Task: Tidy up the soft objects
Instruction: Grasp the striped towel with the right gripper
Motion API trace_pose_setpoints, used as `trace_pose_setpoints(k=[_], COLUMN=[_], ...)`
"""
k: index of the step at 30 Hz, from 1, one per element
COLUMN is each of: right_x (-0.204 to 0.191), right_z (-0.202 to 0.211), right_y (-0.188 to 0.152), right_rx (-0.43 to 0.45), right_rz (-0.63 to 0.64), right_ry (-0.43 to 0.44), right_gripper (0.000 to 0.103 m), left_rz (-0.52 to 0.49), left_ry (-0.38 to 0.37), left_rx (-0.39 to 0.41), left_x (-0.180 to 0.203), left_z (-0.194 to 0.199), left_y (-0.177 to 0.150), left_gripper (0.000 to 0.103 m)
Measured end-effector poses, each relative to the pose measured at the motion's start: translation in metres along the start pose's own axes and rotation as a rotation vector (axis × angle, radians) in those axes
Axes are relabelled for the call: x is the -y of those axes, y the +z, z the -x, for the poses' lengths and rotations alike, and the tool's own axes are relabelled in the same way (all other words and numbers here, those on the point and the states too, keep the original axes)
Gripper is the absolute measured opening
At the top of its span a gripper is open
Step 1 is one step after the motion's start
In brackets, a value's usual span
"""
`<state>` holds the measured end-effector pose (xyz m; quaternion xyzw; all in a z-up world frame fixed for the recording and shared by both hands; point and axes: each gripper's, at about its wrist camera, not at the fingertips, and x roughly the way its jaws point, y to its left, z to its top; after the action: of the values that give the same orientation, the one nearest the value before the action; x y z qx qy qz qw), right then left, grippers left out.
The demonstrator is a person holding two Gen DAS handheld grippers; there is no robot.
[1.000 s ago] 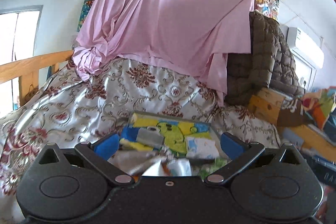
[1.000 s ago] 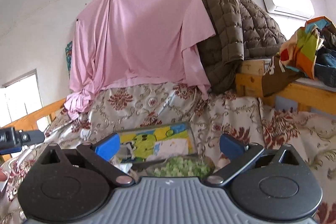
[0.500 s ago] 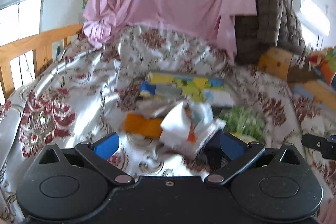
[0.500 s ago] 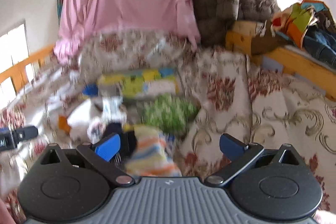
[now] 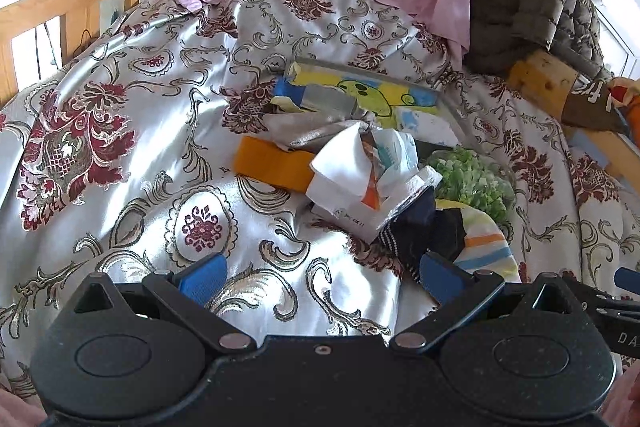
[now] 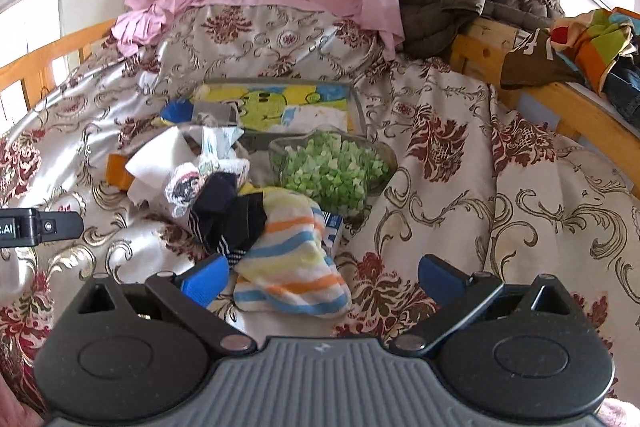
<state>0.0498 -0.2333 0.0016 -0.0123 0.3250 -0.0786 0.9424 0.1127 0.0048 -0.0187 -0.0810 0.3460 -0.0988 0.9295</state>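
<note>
left gripper (image 5: 322, 277) wide, holds nothing | right gripper (image 6: 323, 277) wide, empty | striped sock (image 6: 294, 259) lies on bedspread (image 6: 480, 195), between my right fingers | I should drop low, pinch its middle, lift slowly

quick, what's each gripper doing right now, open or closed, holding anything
Left gripper: open, holding nothing, above the bedspread.
Right gripper: open, holding nothing; the striped sock lies between its jaws, not clamped.
</note>
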Motion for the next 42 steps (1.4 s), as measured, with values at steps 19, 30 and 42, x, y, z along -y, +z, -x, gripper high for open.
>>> trace_pose_setpoints(k=[19, 30, 42], right_x=[0.002, 0.016, 0.013], right_z=[-0.043, -0.099, -0.142], right_y=[0.012, 0.032, 0.034], right_rx=[-0.207, -0.356, -0.448], right_rz=[0.016, 0.016, 0.057], right_ry=[0.035, 0.122, 0.219], right_gripper=[0.103, 0.103, 0.086], left_rz=[-0.030, -0.089, -0.309], left_ry=[-0.026, -0.101, -0.264], left_rx=[-0.053, -0.096, -0.084], left_x=[0.011, 0.026, 0.061], left_z=[-0.031, -0.071, -0.110], left_y=[0.007, 0.007, -0.003], left_gripper=[0.102, 0.102, 0.095])
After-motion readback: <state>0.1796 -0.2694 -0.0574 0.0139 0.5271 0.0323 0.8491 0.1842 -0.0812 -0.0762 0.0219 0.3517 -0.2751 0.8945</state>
